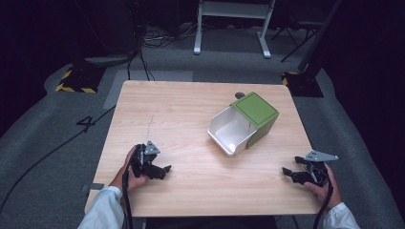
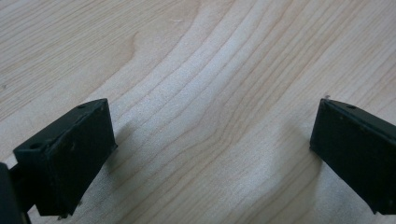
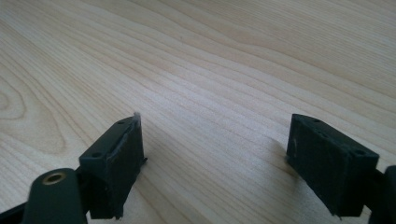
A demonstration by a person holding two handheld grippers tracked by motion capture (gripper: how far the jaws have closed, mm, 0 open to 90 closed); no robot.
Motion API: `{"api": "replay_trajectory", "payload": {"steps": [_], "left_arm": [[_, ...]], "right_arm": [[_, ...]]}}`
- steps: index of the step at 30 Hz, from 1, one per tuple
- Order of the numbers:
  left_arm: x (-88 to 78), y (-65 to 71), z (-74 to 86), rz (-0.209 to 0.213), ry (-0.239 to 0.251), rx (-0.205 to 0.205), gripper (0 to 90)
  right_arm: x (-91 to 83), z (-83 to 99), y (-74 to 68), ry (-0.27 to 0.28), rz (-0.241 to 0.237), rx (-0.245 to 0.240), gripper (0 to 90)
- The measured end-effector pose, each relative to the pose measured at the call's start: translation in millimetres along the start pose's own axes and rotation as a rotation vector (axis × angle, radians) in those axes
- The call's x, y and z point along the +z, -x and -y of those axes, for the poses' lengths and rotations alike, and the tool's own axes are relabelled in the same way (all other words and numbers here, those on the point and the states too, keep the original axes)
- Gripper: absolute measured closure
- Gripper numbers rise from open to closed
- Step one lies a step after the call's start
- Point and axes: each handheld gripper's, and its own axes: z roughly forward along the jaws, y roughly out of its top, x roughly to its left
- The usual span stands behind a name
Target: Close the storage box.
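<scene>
Scene: a light wooden desk [image 1: 191, 119] on a grey carpeted floor, with one object on it and a person's two hands at the near edge.
Object: a green box [image 1: 255, 117] with a white drawer [image 1: 229, 133] pulled partway out of it toward the near left; it sits right of centre, on the far half of the desk, well apart from both grippers.
Drawer contents: the inside looks empty, though the high view is too small to be sure.
Left gripper [image 1: 160, 171]: held low over the near-left part of the desk, its fingers [image 2: 70, 158] spread wide with only bare wood grain between them; it holds nothing.
Right gripper [image 1: 291, 174]: held low at the near-right edge, its fingers [image 3: 114, 165] likewise wide apart over bare wood; it holds nothing.
Weight: judged light, a thin-walled plastic or card shell, so it would likely slide on the smooth wood if pushed from one side only.
Stiffness: the green shell looks rigid on its flat top and sides; the white drawer's open walls are probably thinner and may flex if pinched hard.
Surface: both parts look smooth and somewhat glossy, so a grip could slip without firm, square contact.
Where to hold: for the drawer, the near front lip or one side wall; for the shell, across its two opposite side faces, if the opening allows.
Risk: lifting the shell alone and tilting it could let the drawer slide out.
</scene>
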Motion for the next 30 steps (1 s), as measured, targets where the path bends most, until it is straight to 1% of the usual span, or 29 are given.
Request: {"api": "replay_trajectory", "payload": {"steps": [3, 7, 8, 9, 10, 11, 13, 15, 17, 18, 21, 24, 25, 28, 30], "left_arm": [[-0.2, -1.0, 0.3, 0.009, 0.001, 0.009, 0.1], [-0.3, -1.7, 0.6, 0.016, 0.002, 0.015, 0.0], [-0.3, -1.6, 0.6, 0.016, 0.002, 0.015, 0.0], [-0.3, -1.6, 0.6, 0.016, 0.002, 0.015, 0.0], [-0.3, -1.6, 0.6, 0.016, 0.002, 0.015, 0.1], [-0.3, -1.7, 0.6, 0.016, 0.002, 0.015, 0.0], [-0.3, -1.7, 0.6, 0.016, 0.002, 0.015, 0.0], [-0.4, -1.7, 0.6, 0.016, 0.002, 0.015, 0.0], [-0.4, -1.4, 0.8, 0.016, 0.002, 0.011, 0.1], [-0.4, -1.4, 0.8, 0.016, 0.002, 0.012, 0.1], [-0.4, -1.4, 0.8, 0.016, 0.002, 0.011, 0.1], [-0.6, -1.4, 1.0, 0.016, 0.002, 0.011, 0.1], [-1.1, -1.9, 1.0, 0.016, -0.003, 0.018, 0.1], [-1.3, -1.7, 1.6, 0.014, 0.002, 0.015, 0.1], [-1.3, -1.7, 1.8, 0.015, 0.003, 0.014, 0.1]], "right_arm": [[-0.6, -0.6, 1.8, 0.012, -0.006, 0.01, 20.0], [-4.6, -3.9, 5.0, 0.037, 0.01, 0.033, 20.4], [-6.7, -6.7, 5.5, 0.046, 0.003, 0.049, 21.4], [-10.5, -11.0, 4.8, 0.07, -0.021, 0.062, 22.0], [-13.0, -14.2, 3.4, 0.079, -0.031, 0.058, 21.9], [-16.6, -18.7, 1.0, 0.084, -0.037, 0.034, 21.8], [-23.3, -29.0, -4.4, 0.095, -0.051, 0.006, 21.9], [-29.5, -40.8, -10.4, 0.112, -0.052, -0.016, 23.0], [-34.0, -52.4, -16.9, 0.133, -0.068, -0.029, 23.6], [-35.6, -59.4, -21.2, 0.134, -0.063, -0.049, 23.8], [-37.4, -72.9, -29.7, 0.135, -0.062, -0.082, 24.3], [-38.3, -89.0, -38.4, 0.155, -0.075, -0.105, 24.7], [-38.2, -92.8, -40.4, 0.159, -0.075, -0.113, 24.7], [-36.1, -106.6, -49.1, 0.169, -0.105, -0.128, 24.7], [-32.9, -114.9, -56.7, 0.169, -0.105, -0.152, 25.9]]}}
